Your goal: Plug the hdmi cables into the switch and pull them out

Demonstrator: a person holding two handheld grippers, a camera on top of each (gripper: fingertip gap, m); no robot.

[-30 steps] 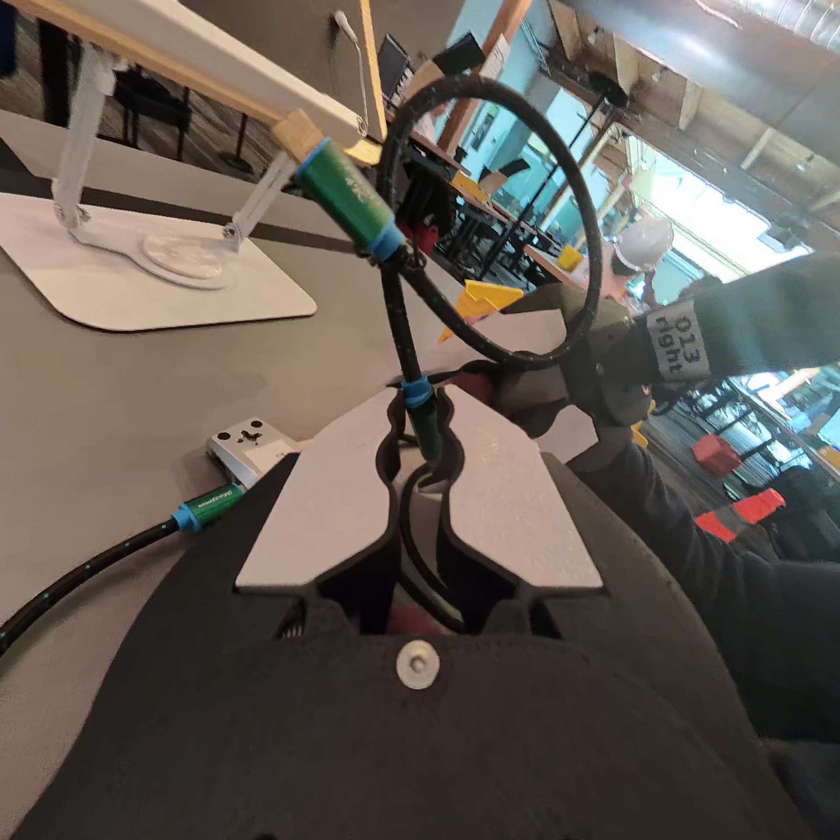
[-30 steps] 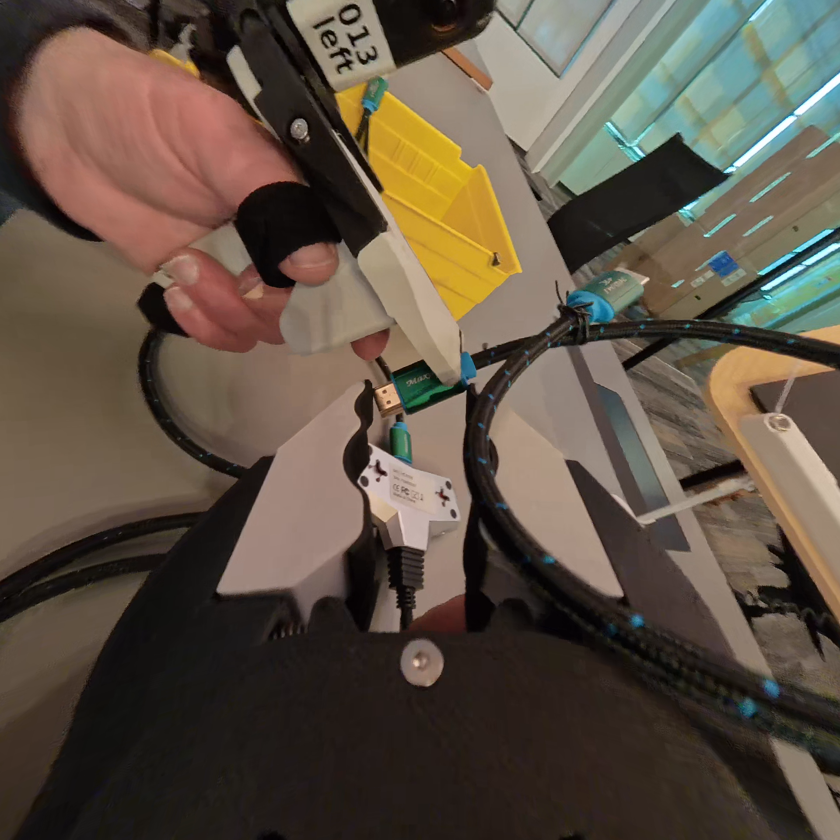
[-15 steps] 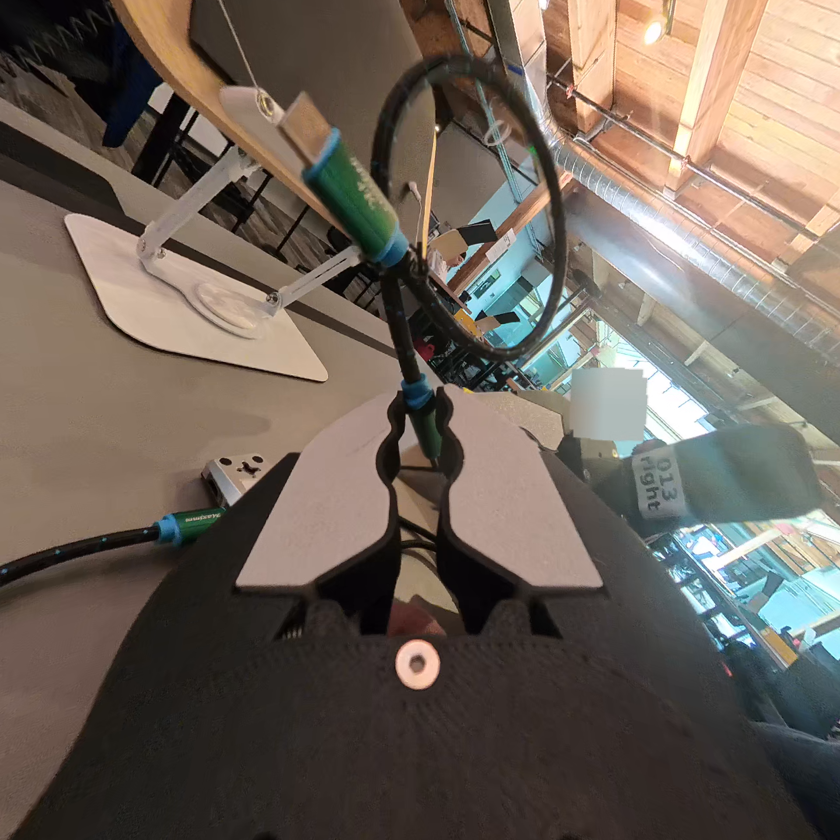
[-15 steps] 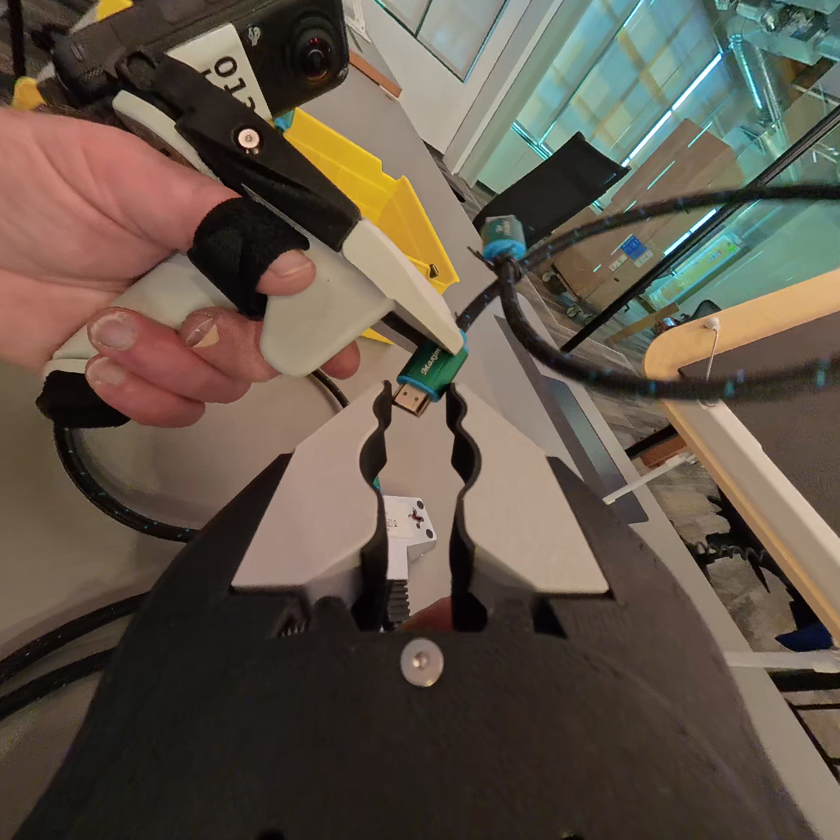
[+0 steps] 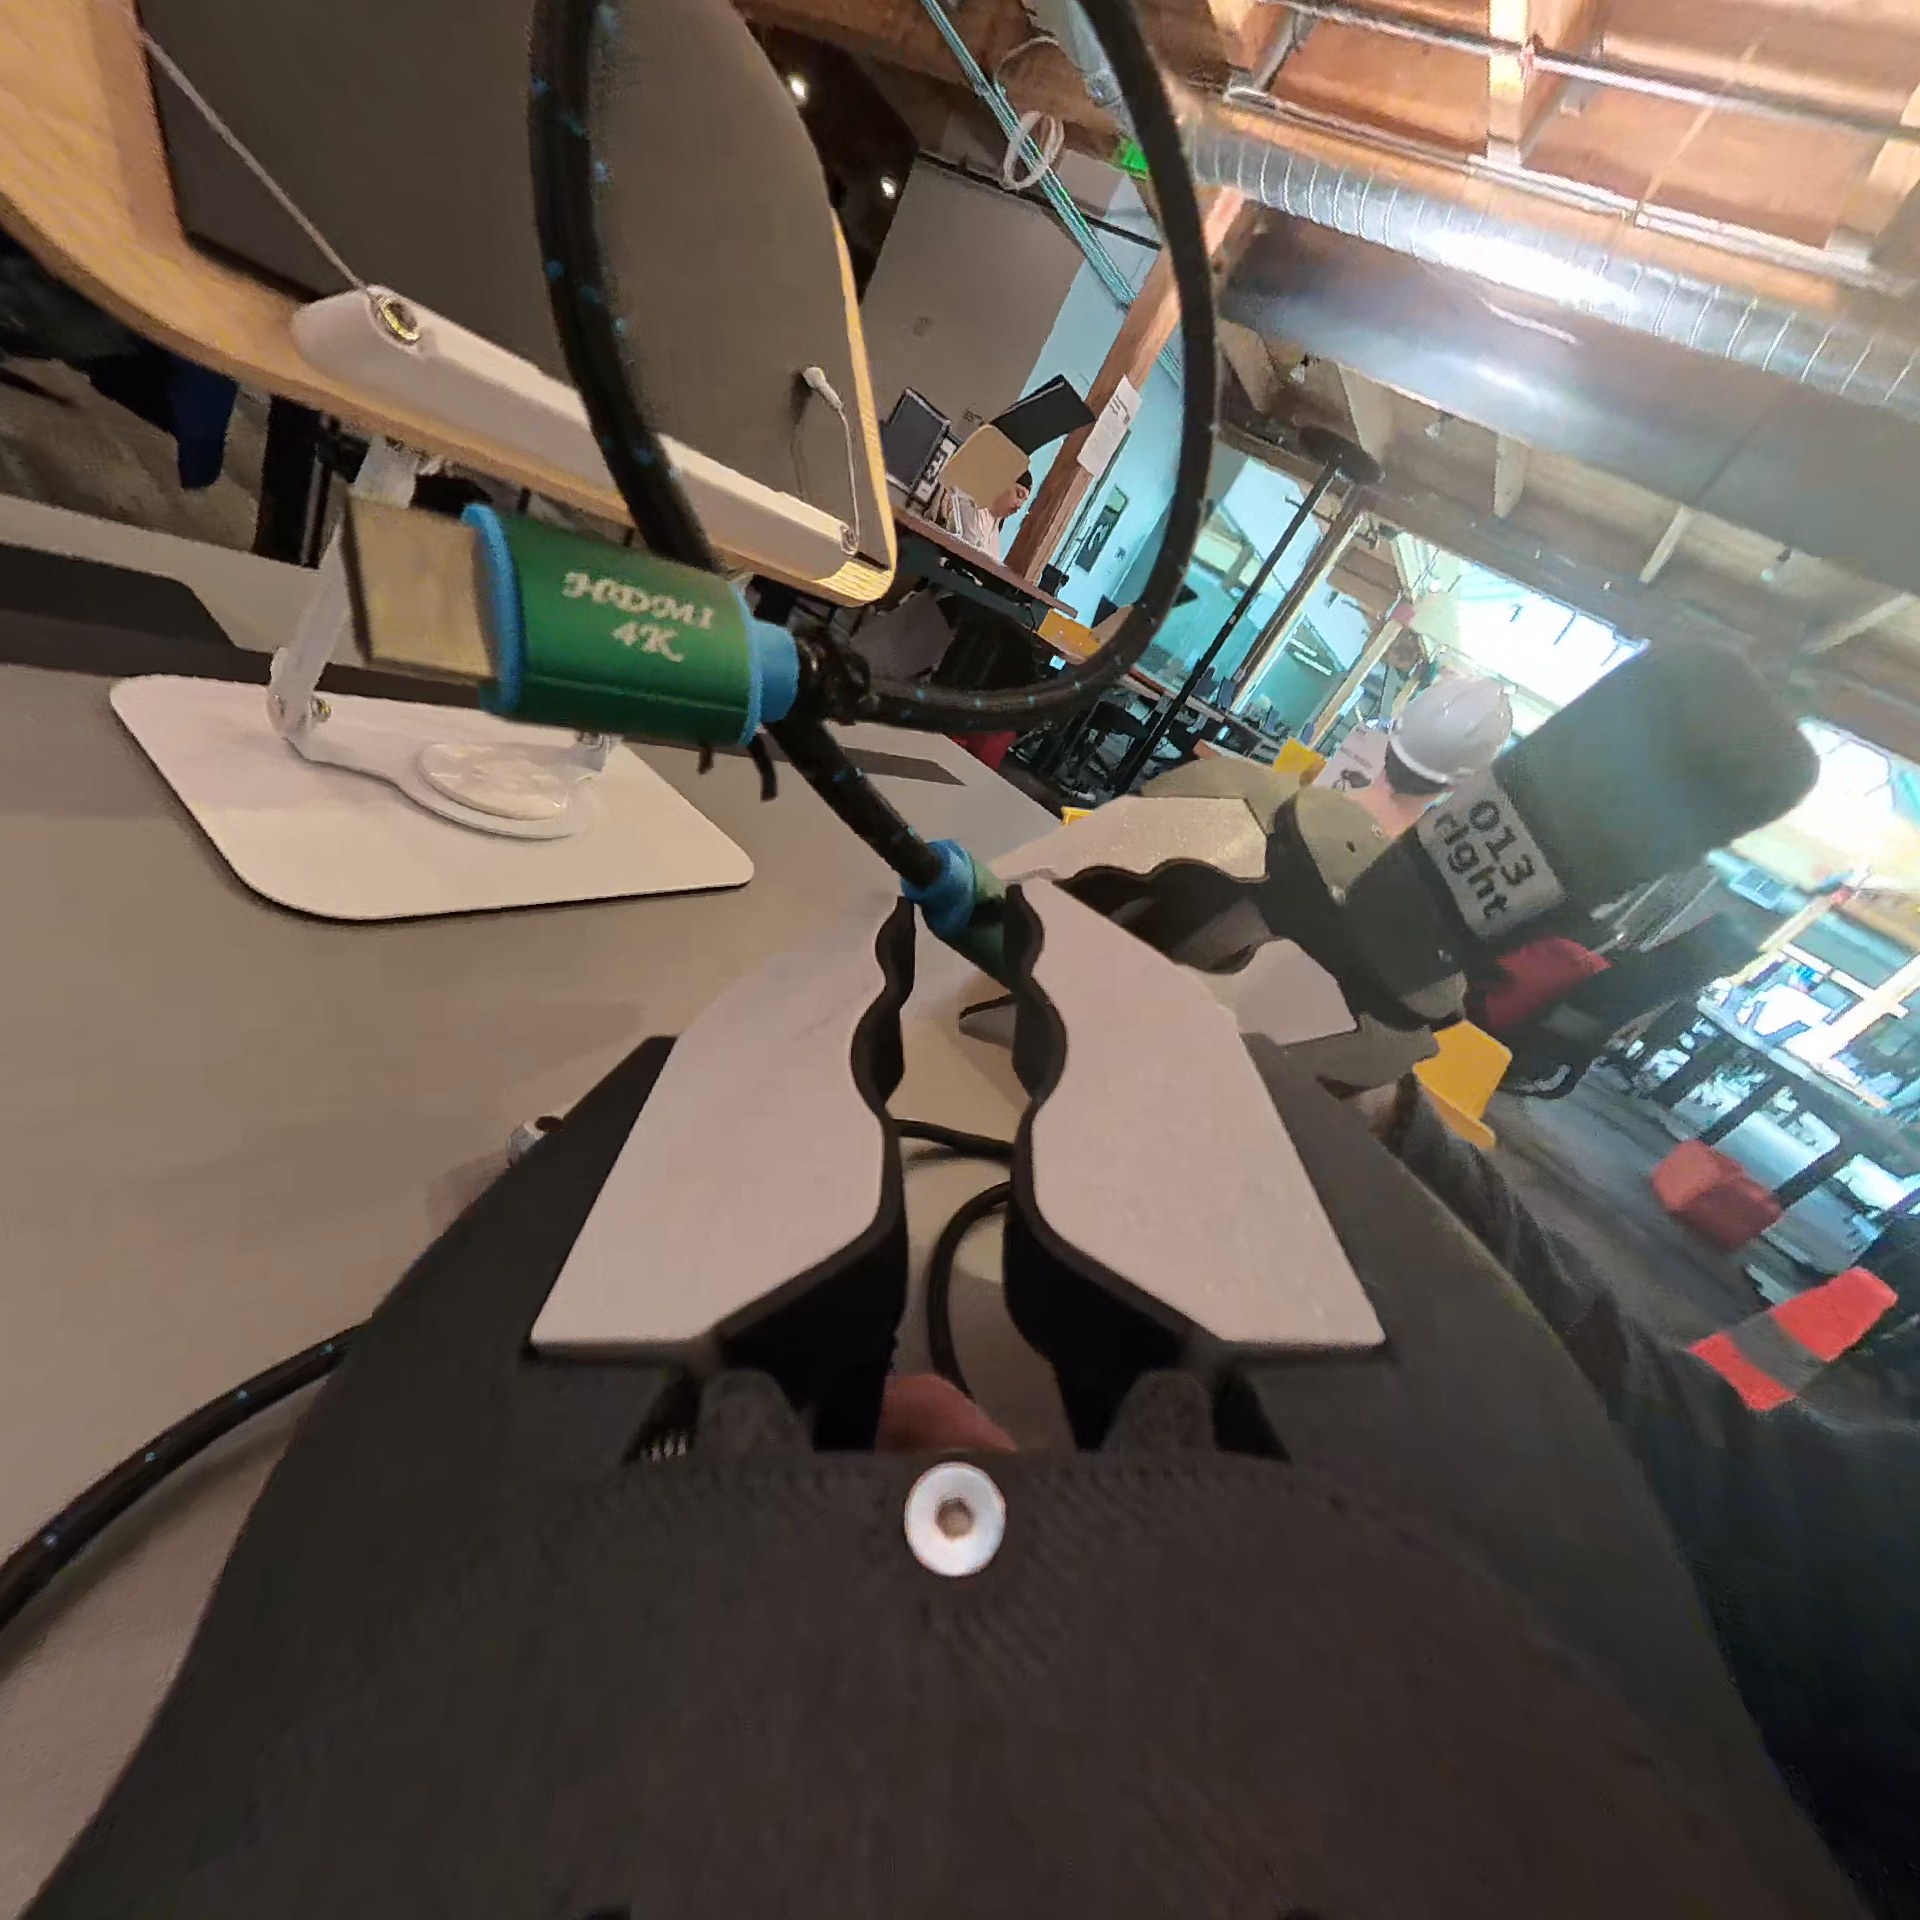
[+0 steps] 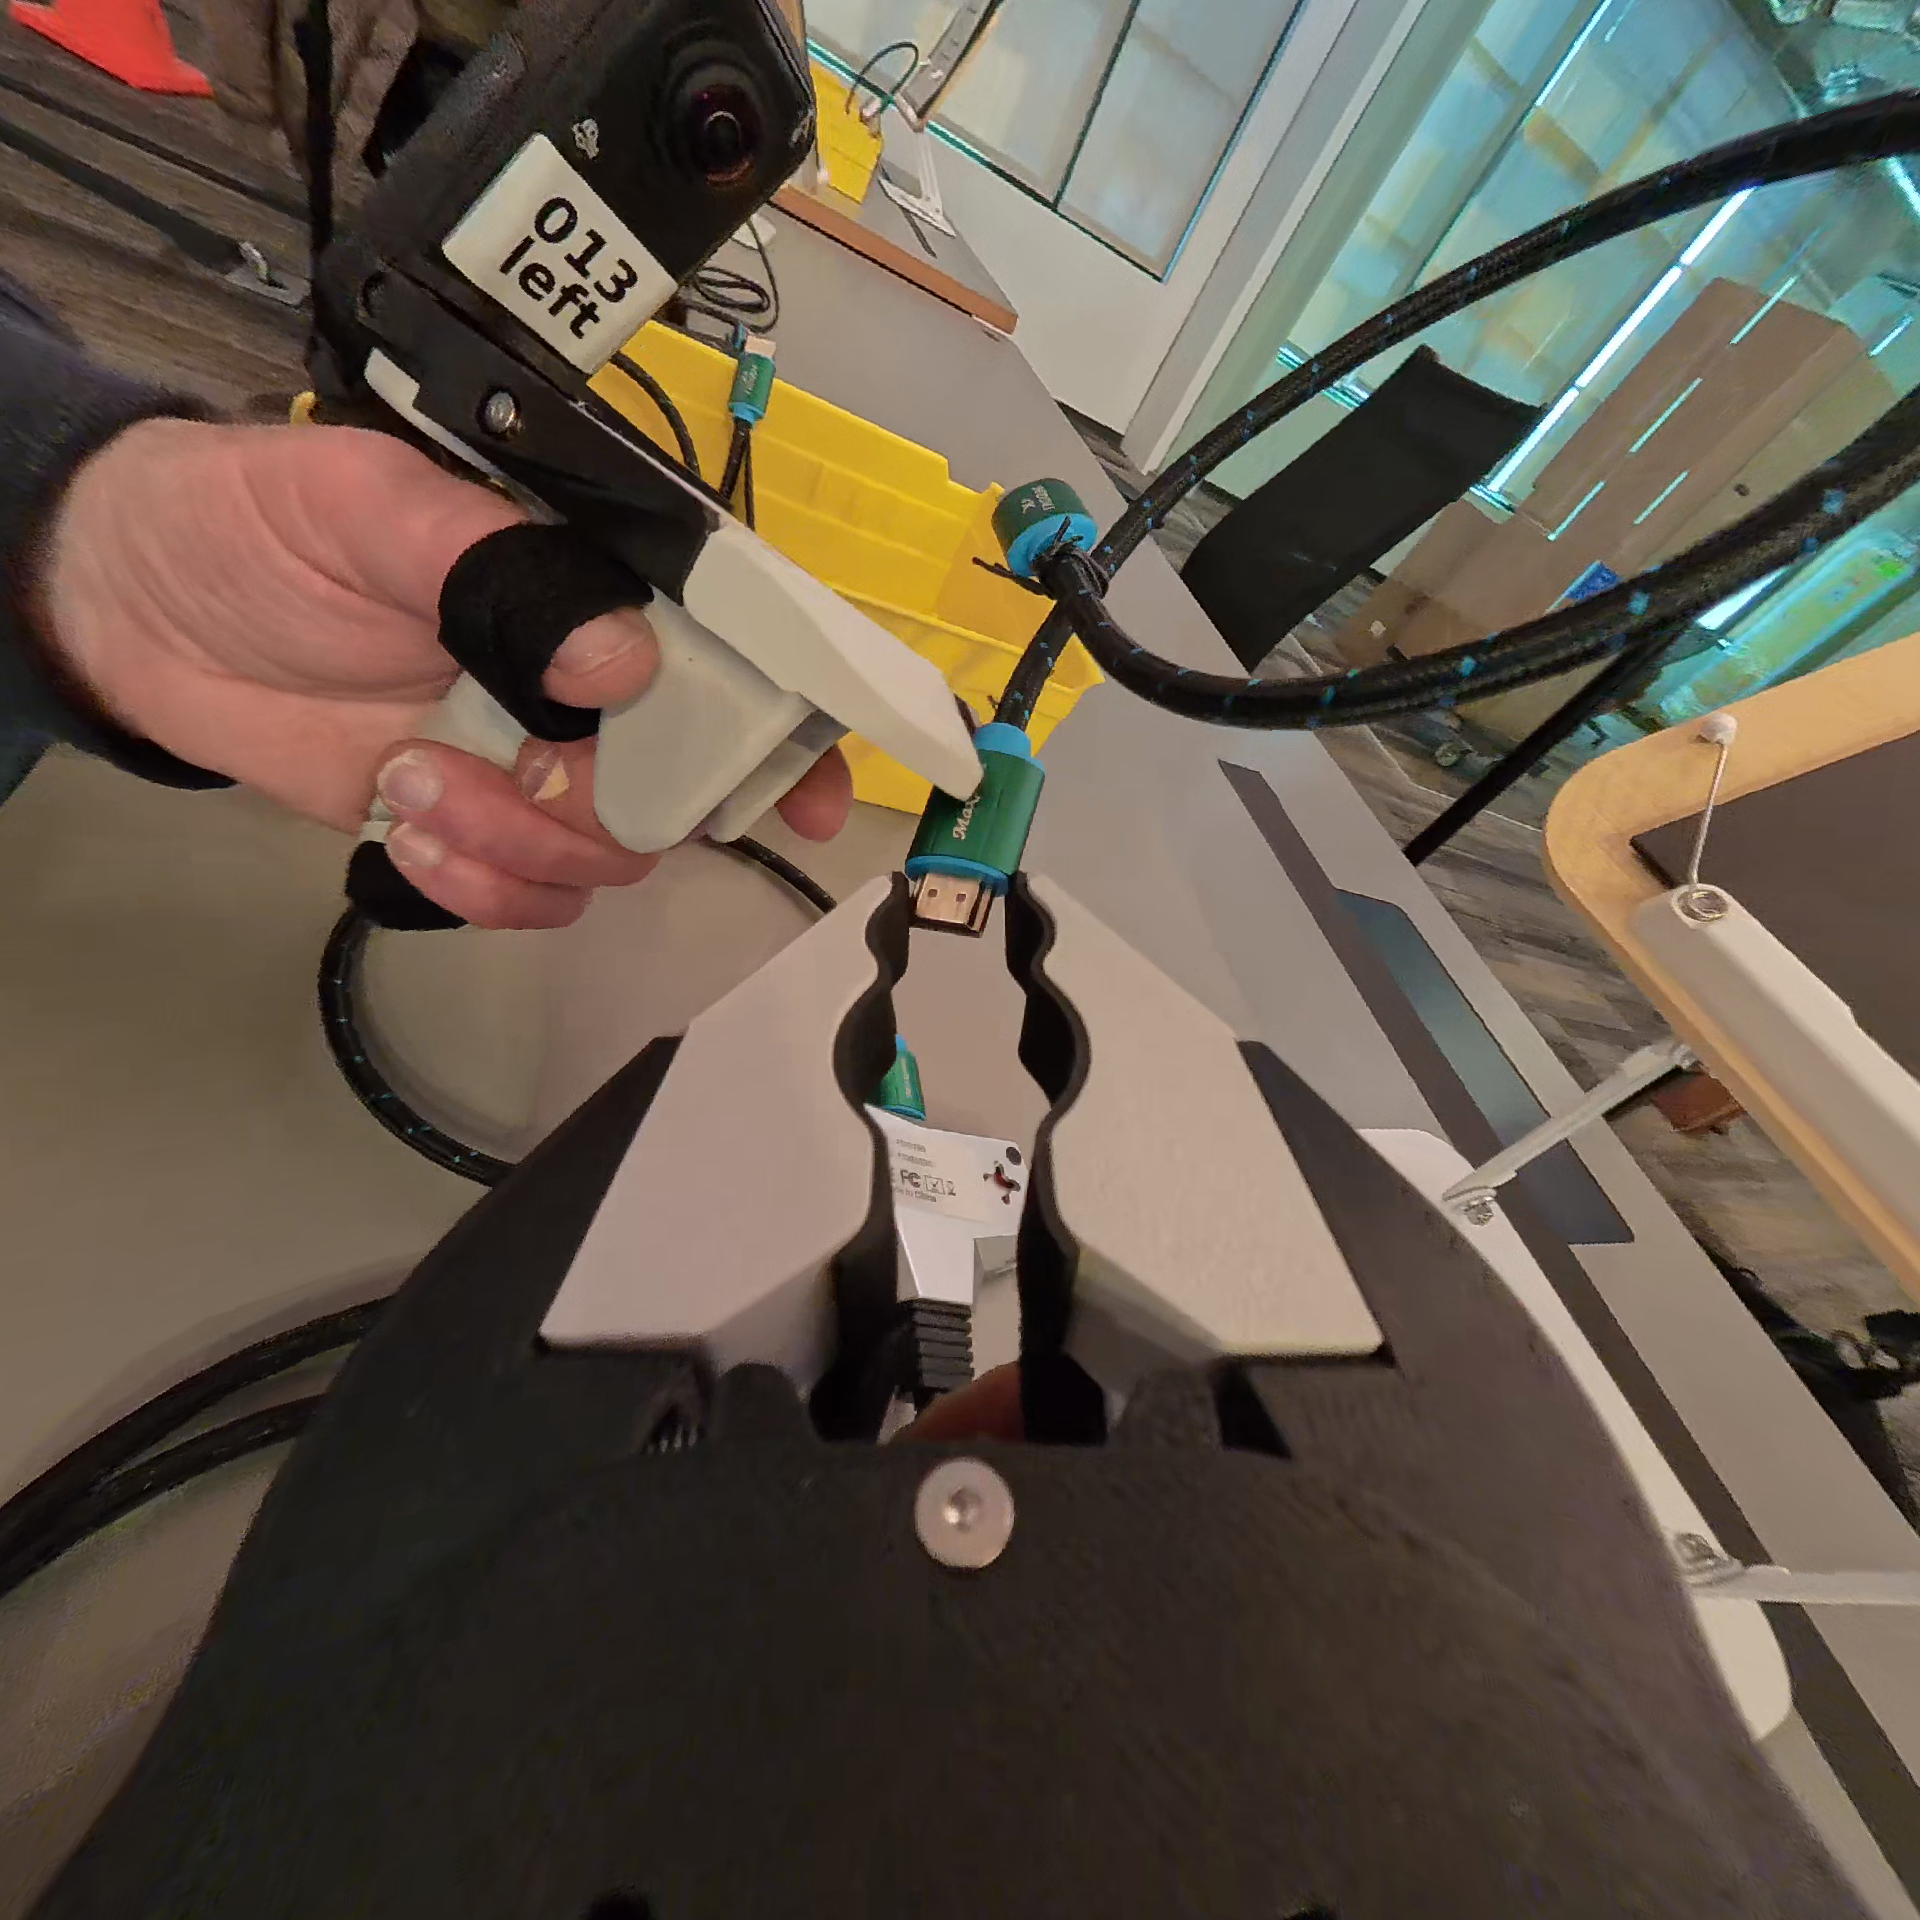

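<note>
My left gripper [image 5: 961, 914] is shut on the green plug [image 6: 977, 805] of a black braided HDMI cable [image 6: 1351, 686]. In the right wrist view a hand holds that gripper [image 6: 961, 769], and the plug's gold tip points down between my right gripper's [image 6: 951, 896] fingertips. The right gripper is open and empty. Seen through its gap, the silver switch [image 6: 951, 1195] lies on the table with another green plug [image 6: 902, 1081] in it. The cable's free end plug [image 5: 613, 634] hangs in a loop above the left gripper. The right gripper [image 5: 1039, 873] shows just beyond my left fingertips.
A yellow bin [image 6: 883, 520] with more cables sits behind the left gripper. A white stand base [image 5: 416, 810] holding a wood-edged board [image 5: 468, 395] stands on the grey table [image 5: 260, 1091]. Black cables [image 6: 353, 1049] curl over the table. The grippers are tip to tip, or close to it. The right tips stand about 12 centimetres off the silver switch [image 6: 951, 1195].
The left gripper has tilted, so its plug now points down into the right gripper's fingertips. The cable's free end has swung lower and left. The switch sits more centred in the right gripper's gap.
</note>
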